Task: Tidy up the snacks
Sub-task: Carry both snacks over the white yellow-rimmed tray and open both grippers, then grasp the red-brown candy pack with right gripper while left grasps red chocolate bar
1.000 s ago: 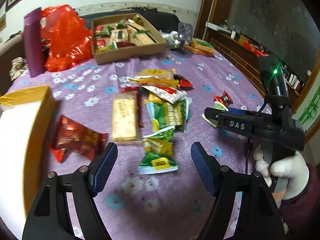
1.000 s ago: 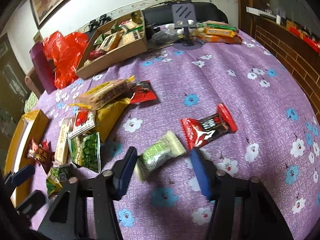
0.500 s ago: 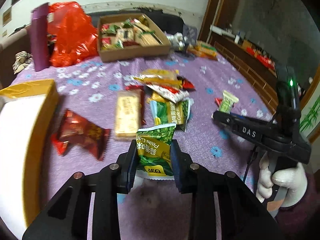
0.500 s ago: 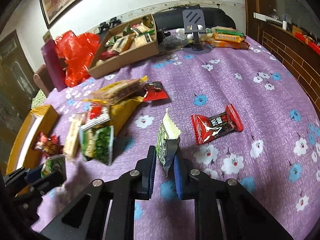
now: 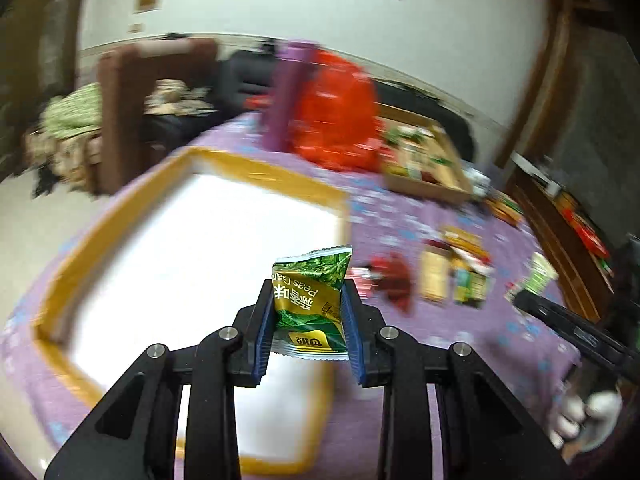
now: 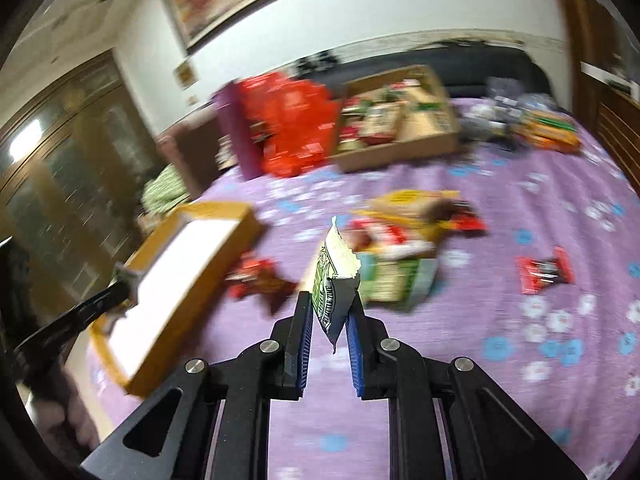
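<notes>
Both snacks now lifted: left tool (image 5: 308,312) grips green pea packet (image 5: 310,300) over yellow-rimmed white box (image 5: 256,168); right tool (image 6: 328,324) pinches pale packet (image 6: 334,280); release low, inside the rim.

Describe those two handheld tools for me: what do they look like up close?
Each tool is matte black plastic: the left tool and the right tool both have two forked, angular arms joined by round silver pivot bolts, ending in ribbed blue pads. At the left view's edge, a white glove covers the hand gripping the other tool's black handle.
</notes>
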`<state>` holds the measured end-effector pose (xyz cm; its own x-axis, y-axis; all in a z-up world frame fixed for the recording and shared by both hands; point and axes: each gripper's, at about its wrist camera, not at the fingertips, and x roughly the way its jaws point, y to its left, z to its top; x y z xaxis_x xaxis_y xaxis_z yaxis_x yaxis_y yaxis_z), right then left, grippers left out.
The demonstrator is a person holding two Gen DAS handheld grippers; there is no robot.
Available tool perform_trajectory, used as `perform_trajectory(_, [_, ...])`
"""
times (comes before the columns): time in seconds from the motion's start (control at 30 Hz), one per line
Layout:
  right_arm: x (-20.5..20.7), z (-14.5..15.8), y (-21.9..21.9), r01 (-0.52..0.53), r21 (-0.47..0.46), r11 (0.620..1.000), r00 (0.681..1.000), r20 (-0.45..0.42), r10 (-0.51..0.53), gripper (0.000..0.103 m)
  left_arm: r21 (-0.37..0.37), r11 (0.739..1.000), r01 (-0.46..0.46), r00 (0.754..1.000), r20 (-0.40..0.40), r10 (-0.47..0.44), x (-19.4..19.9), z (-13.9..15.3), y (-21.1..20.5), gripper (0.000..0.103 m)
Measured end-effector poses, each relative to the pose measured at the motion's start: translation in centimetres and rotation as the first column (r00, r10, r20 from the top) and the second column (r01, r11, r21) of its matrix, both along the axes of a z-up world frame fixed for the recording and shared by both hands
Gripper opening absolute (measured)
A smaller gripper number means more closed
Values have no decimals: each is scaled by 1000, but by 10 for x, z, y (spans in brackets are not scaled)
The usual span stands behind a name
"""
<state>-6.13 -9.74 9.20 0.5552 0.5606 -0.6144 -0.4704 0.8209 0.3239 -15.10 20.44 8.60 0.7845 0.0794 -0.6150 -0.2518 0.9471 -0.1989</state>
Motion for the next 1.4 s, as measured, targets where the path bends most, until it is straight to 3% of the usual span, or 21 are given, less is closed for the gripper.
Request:
perform_trajectory(0.23, [-23, 4, 105, -243, 27, 970, 968, -53, 244, 16, 8, 988, -156, 986, -55, 156, -20, -21, 56, 29])
perform_trajectory(0.4, [-38, -12, 176, -369, -15, 929, 926, -94, 366, 16, -30, 984, -177, 981, -81, 174, -27, -30, 73, 29])
perform_trajectory(0.57, [-42, -29, 210, -411, -42, 911, 905, -134, 403, 20, -78, 981, -180, 982, -75, 174, -28, -27, 83, 32])
perform_trajectory(0.73, [-36, -24, 195, -399, 8, 917, 909, -130, 396, 28, -73, 982, -176, 984, -31, 174, -34, -15, 83, 41])
perform_trajectory(0.83, [-25, -12, 164, -356, 51, 933, 928, -93, 360, 33, -83, 983, -161, 987, 6, 162, -39, -6, 81, 42])
perform_trajectory(0.9, [-8, -7, 133, -275, 52, 960, 958, -75, 278, 38, -74, 986, -150, 988, 33, 152, -42, -1, 80, 42])
perform_trajectory(1.03, [23, -14, 85, -117, -7, 993, 991, -67, 116, 40, -90, 991, -95, 992, 69, 101, -41, 7, 68, 44])
perform_trajectory(1.1, [33, -20, 78, -86, -42, 995, 995, -59, 83, 40, -82, 995, -55, 995, 77, 61, -38, 9, 56, 44])
perform_trajectory(1.23, [49, -34, 89, -104, -122, 987, 994, -40, 100, 43, -40, 999, 29, 997, 75, -26, -27, 11, 30, 44])
perform_trajectory(1.4, [63, -50, 122, -148, -281, 948, 985, 39, 166, 59, 7, 994, 112, 992, 63, -112, -20, 11, 5, 44])
